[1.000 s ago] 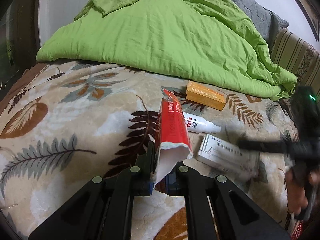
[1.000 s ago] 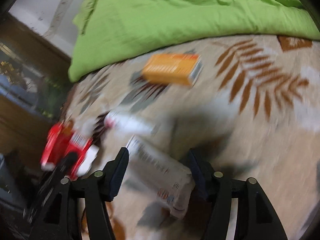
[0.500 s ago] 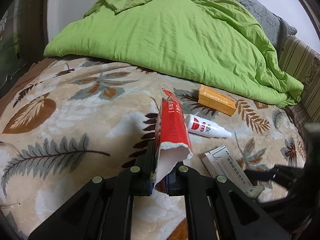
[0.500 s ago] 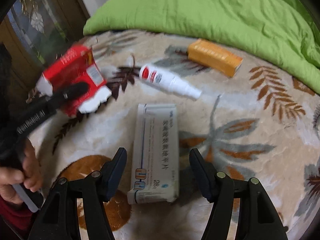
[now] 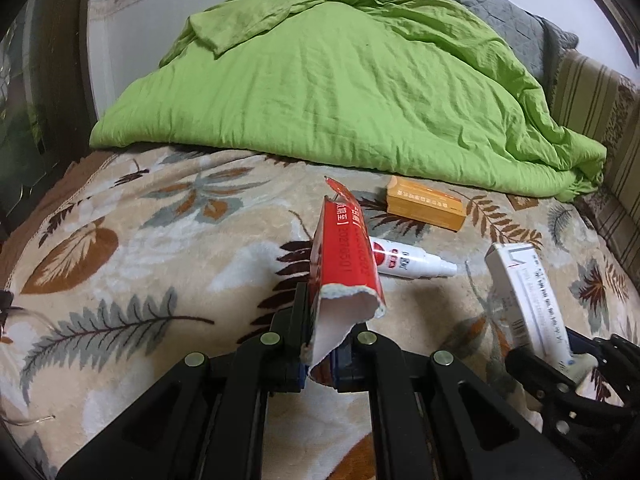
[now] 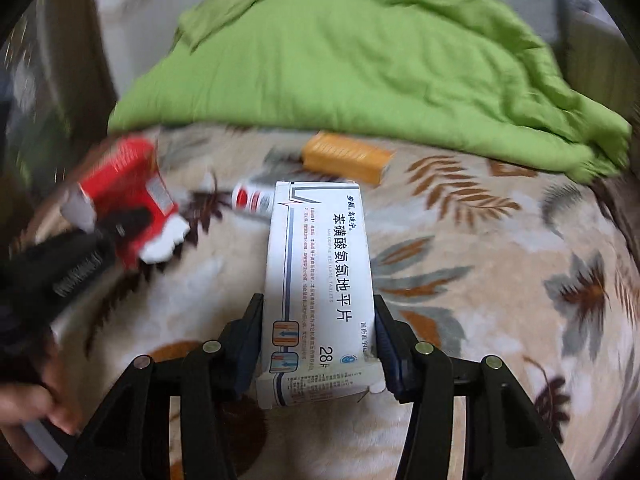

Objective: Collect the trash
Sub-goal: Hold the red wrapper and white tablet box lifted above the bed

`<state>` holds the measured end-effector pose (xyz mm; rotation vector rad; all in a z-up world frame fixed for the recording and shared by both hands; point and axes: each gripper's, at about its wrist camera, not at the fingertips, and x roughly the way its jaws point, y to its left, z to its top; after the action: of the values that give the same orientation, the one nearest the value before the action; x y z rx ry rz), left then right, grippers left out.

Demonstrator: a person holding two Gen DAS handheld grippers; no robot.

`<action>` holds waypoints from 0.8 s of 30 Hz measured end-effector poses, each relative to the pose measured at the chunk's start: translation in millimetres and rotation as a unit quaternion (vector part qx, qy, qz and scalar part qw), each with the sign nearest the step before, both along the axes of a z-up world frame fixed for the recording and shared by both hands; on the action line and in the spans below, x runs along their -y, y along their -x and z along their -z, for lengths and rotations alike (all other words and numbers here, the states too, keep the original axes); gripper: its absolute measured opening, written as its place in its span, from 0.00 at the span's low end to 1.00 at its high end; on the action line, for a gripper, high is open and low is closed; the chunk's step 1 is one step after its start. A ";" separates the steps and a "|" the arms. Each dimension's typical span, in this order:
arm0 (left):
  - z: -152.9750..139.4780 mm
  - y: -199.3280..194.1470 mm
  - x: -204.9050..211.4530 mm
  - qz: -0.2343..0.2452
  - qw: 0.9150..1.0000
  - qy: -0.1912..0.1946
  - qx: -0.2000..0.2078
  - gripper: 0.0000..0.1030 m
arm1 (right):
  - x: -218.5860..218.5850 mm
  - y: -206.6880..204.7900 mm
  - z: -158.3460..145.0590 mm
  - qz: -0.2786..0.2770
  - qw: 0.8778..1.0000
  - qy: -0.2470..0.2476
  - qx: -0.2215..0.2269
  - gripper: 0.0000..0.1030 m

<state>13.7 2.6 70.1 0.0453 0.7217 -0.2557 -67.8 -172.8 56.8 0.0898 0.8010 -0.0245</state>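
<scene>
My left gripper (image 5: 322, 354) is shut on a torn red carton (image 5: 344, 264), held upright above the leaf-patterned blanket (image 5: 160, 240). In the right wrist view the same red carton (image 6: 128, 196) shows at the left, blurred. My right gripper (image 6: 318, 344) has its jaws closing on a white medicine box (image 6: 320, 280); both pads press its long sides and the box is lifted off the blanket. The white medicine box (image 5: 528, 300) also shows at the right of the left wrist view. A white spray bottle (image 5: 404, 262) and an orange box (image 5: 426, 208) lie on the blanket beyond.
A crumpled green quilt (image 5: 340, 92) covers the far half of the bed. A striped cushion (image 5: 592, 92) and grey pillow (image 5: 500, 20) sit at the right. A dark wooden frame (image 5: 48, 80) borders the left. A person's hand (image 6: 28, 412) shows at the lower left.
The right gripper closed on the white medicine box and raised it off the blanket, tilting it up. The left gripper kept still with the red carton.
</scene>
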 end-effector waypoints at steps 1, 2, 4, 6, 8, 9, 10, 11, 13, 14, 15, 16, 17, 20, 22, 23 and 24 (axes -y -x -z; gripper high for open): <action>0.5 1.2 1.8 0.002 1.000 -0.003 0.001 0.07 | -0.6 3.7 -2.1 0.004 1.000 -0.003 0.007 0.53; 0.8 2.4 3.7 0.004 1.000 -0.007 0.003 0.07 | -1.2 7.3 -3.6 0.007 1.000 -0.004 0.012 0.53; 0.9 4.2 5.8 0.007 1.000 -0.011 0.005 0.07 | 0.4 10.4 -5.6 0.007 1.000 -0.011 0.020 0.53; 1.0 5.2 7.3 0.009 1.000 -0.013 0.007 0.07 | 0.2 8.8 -6.4 0.007 1.000 -0.011 0.023 0.53; 1.5 5.4 8.5 0.008 1.000 -0.018 0.008 0.07 | 2.9 7.7 -5.1 0.011 1.000 -0.010 0.024 0.53; 1.7 5.3 9.0 0.008 1.000 -0.019 0.009 0.07 | 5.1 6.6 -4.6 0.012 1.000 -0.015 0.022 0.53; 1.9 5.4 9.1 0.008 1.000 -0.017 0.007 0.07 | 5.3 6.9 -3.5 0.014 0.999 -0.020 0.021 0.53; 2.1 5.4 9.6 0.009 1.000 -0.016 0.006 0.07 | 6.3 7.7 -3.0 0.015 0.999 -0.024 0.021 0.53; 2.3 6.1 9.9 0.009 1.000 -0.018 0.007 0.07 | 6.1 9.2 -2.9 0.014 0.999 -0.024 0.021 0.53; 2.5 6.1 10.5 0.010 1.000 -0.018 0.008 0.07 | 6.2 9.3 -3.5 0.013 0.999 -0.024 0.023 0.53; 3.1 6.0 11.1 0.011 1.000 -0.019 0.009 0.07 | 6.3 9.7 -3.8 0.013 0.999 -0.024 0.024 0.53; 3.2 6.1 11.7 0.011 1.000 -0.020 0.009 0.07 | 6.5 9.7 -4.0 0.013 0.999 -0.025 0.025 0.53; 3.5 6.0 12.1 0.012 1.000 -0.020 0.008 0.07 | 6.8 9.8 -4.5 0.013 0.999 -0.025 0.026 0.53; 3.5 6.1 13.8 0.013 1.000 -0.020 0.009 0.07 | 7.6 10.2 -5.4 0.014 0.999 -0.027 0.028 0.53; 2.7 6.3 14.7 0.014 1.000 -0.020 0.011 0.07 | 7.9 10.4 -5.8 0.014 0.999 -0.028 0.028 0.53; 2.5 6.7 15.3 0.015 1.000 -0.018 0.011 0.07 | 7.8 10.9 -6.7 0.014 0.999 -0.030 0.029 0.53; 1.9 7.9 15.8 0.016 1.000 -0.017 0.012 0.07 | 8.1 11.5 -8.5 0.014 0.999 -0.032 0.029 0.53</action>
<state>5.8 -13.2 68.3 0.0929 0.7023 -0.2727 -79.3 -180.9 65.4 0.1622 0.7418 -0.0228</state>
